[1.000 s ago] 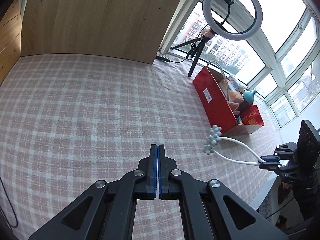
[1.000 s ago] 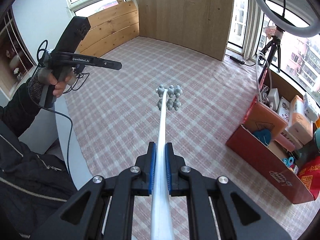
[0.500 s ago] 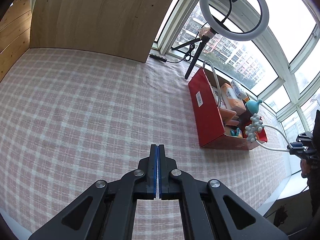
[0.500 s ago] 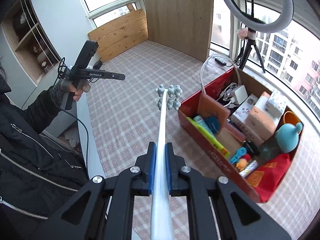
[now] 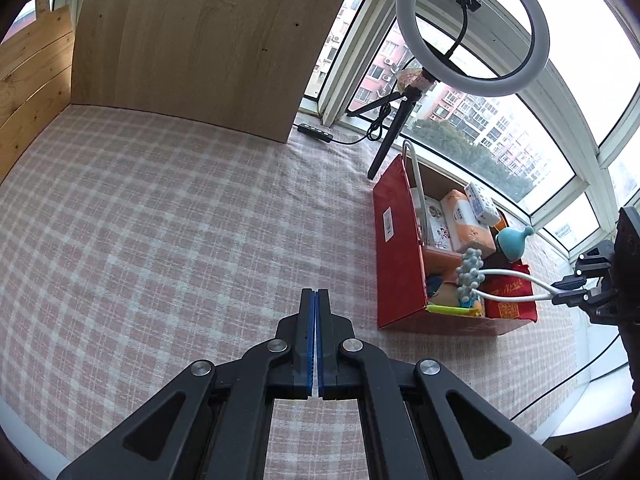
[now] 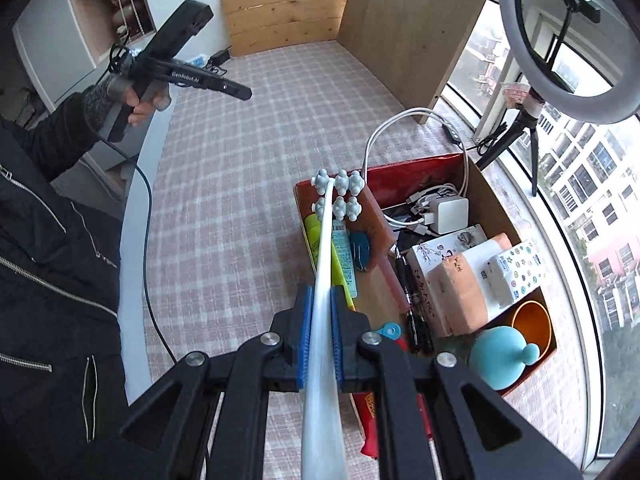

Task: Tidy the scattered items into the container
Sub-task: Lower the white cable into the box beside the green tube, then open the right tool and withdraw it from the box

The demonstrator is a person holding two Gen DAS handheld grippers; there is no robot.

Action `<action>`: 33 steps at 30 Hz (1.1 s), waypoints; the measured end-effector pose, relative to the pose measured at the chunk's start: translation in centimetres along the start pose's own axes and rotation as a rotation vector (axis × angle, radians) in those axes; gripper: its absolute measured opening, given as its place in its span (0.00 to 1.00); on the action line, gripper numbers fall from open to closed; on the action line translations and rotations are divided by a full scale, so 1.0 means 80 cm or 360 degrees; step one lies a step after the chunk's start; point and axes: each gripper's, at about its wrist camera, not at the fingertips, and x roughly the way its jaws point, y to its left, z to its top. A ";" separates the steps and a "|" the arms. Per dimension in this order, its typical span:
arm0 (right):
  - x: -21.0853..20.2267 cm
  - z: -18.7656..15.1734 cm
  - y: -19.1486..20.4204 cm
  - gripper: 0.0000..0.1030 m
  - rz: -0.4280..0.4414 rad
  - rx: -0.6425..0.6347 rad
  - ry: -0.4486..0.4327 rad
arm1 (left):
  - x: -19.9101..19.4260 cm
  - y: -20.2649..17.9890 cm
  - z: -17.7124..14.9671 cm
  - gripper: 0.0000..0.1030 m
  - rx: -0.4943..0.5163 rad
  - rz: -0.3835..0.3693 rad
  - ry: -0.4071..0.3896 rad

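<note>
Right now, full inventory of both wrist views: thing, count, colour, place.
massage roller: 1, white handle with grey-blue knobs, over the box, held by the right gripper
box: 1, red, on the cloth by the window
charger with cables: 1, white, far end of box
tissue packs: 3, white and orange, in box
teal bottle: 1, near corner of box
orange cup: 1, in box beside the bottle
tubes: 2, yellow-green and pale blue, in box under the roller
ring light: 1, white, on a tripod at the window
checked cloth: 1, pink and white, covers the surface
left gripper: fingers shut, empty
right gripper: fingers shut on the roller handle
</note>
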 end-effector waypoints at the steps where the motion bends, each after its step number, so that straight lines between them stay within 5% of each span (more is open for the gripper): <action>1: 0.005 -0.003 -0.003 0.09 0.0011 -0.0019 0.0008 | 0.000 -0.002 0.001 0.00 -0.0004 0.0012 0.0000; 21: 0.065 -0.014 -0.033 0.09 0.0121 -0.0266 -0.0049 | 0.001 -0.039 0.001 0.00 -0.0036 0.0138 0.0011; 25: 0.085 -0.014 -0.041 0.10 0.0106 -0.0230 0.0040 | -0.002 -0.042 -0.002 0.00 -0.0035 0.0133 0.0009; 29: 0.089 -0.017 -0.054 0.14 0.0064 -0.0109 0.0089 | -0.005 -0.042 -0.002 0.00 -0.0017 0.0135 0.0001; 33: 0.072 -0.020 -0.067 0.29 0.0073 0.0016 0.0057 | -0.006 -0.041 -0.002 0.00 -0.0005 0.0117 0.0000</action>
